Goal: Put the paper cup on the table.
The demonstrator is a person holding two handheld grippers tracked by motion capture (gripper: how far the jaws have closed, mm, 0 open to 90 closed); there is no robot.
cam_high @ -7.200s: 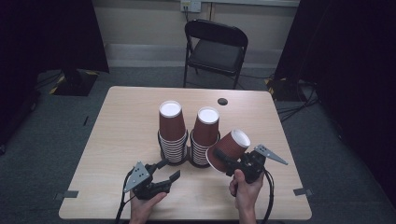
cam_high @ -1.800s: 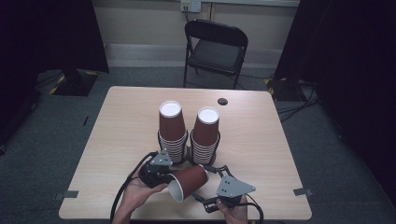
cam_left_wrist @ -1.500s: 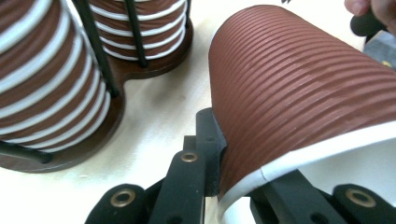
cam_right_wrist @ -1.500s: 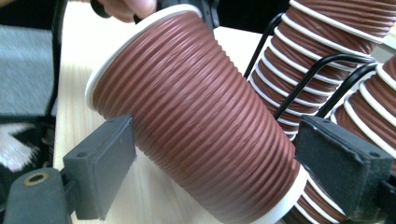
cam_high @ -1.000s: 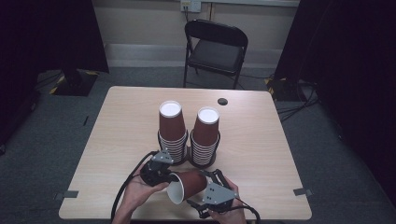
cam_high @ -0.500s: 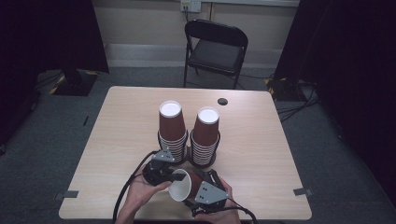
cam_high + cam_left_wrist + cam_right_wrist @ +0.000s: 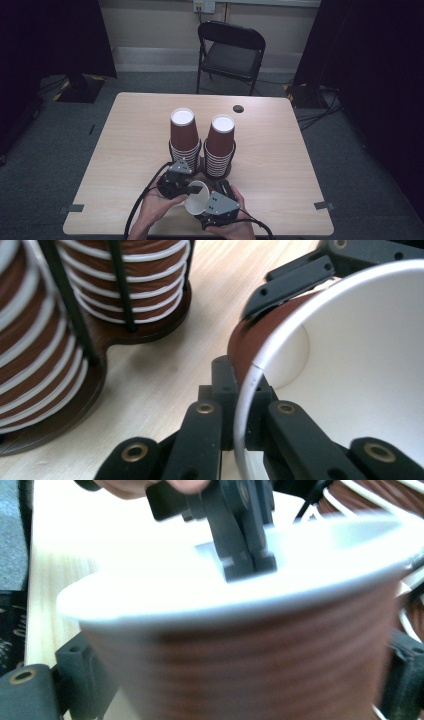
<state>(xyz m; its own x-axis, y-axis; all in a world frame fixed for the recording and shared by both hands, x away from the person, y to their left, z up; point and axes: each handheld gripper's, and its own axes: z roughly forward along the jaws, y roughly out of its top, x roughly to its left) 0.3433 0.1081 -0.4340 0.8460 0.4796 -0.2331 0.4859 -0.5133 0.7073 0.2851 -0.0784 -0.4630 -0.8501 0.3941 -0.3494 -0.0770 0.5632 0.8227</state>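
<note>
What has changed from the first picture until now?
The loose cup came from the right of the stacks to the near edge; the left gripper now pinches its rim, and the right gripper closed in around its body. The two cup stacks stayed in place.

Brown, white-lined cup point(image 7: 197, 197), brown-and-white striped stacks point(image 7: 184, 145), pale wood table point(image 7: 125, 150).

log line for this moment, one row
left gripper: shut on cup rim | right gripper: shut on cup body | cup: held on its side near table front edge | two stacks: upright behind
</note>
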